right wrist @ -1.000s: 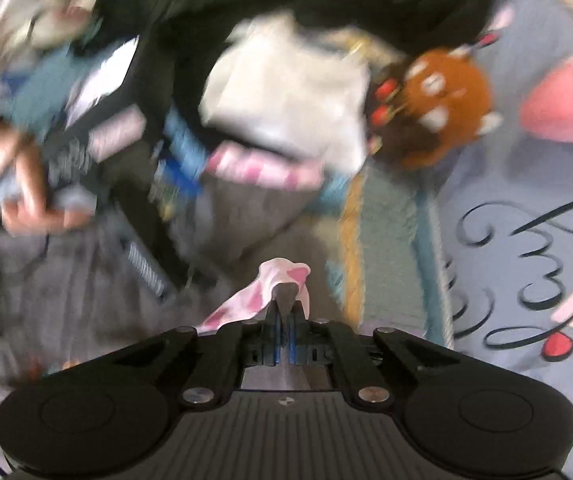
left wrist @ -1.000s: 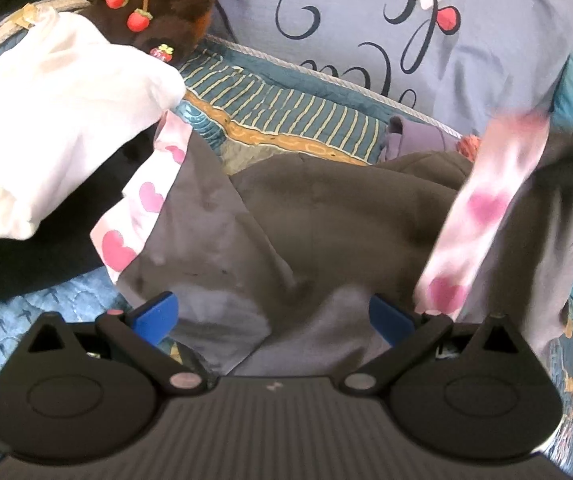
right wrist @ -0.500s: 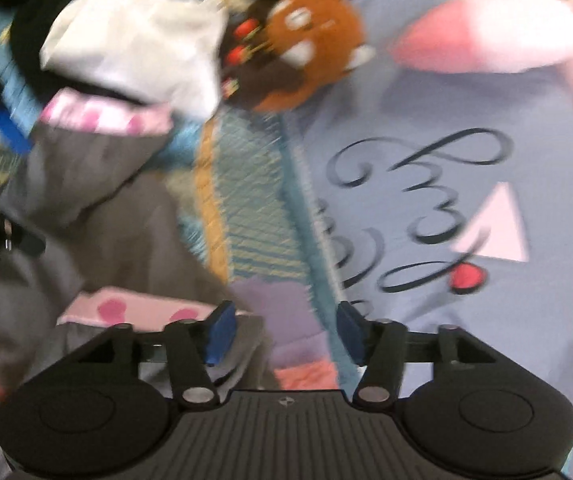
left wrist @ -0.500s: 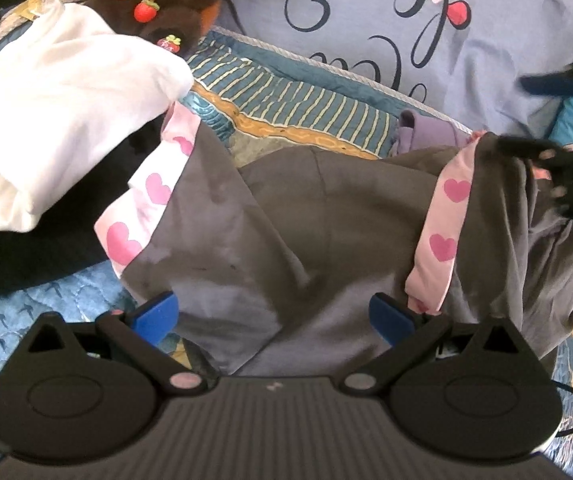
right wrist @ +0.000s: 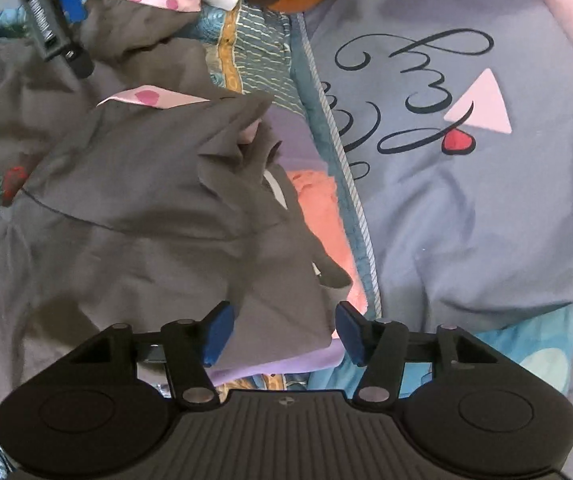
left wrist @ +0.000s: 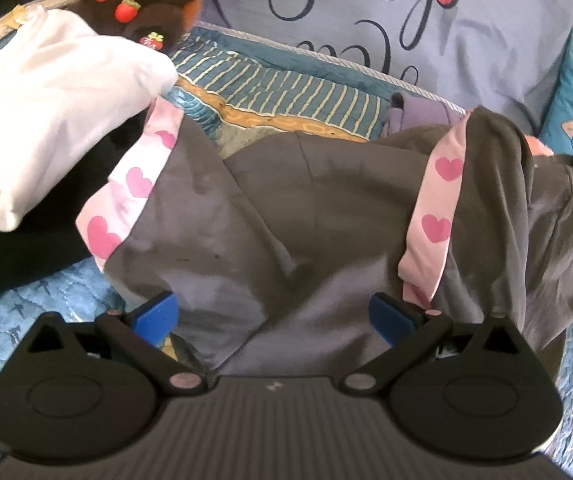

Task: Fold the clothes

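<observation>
Left gripper (left wrist: 272,318) gapes empty; grey garment (left wrist: 286,216) spreads limp between and ahead of its fingers. Right gripper (right wrist: 280,334) likewise gapes over that cloth; soft, light—pinch a heart-print cuff (right wrist: 154,98), ahead-left.

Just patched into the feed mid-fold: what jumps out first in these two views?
The grey garment with pink heart-print cuffs fills the middle, spread on the bed under both open hand-held grippers, left and right. Behind it lies a grey-blue pillow with looping black script. A brown plush toy with red strawberries sits at top left, beside a white garment.
</observation>
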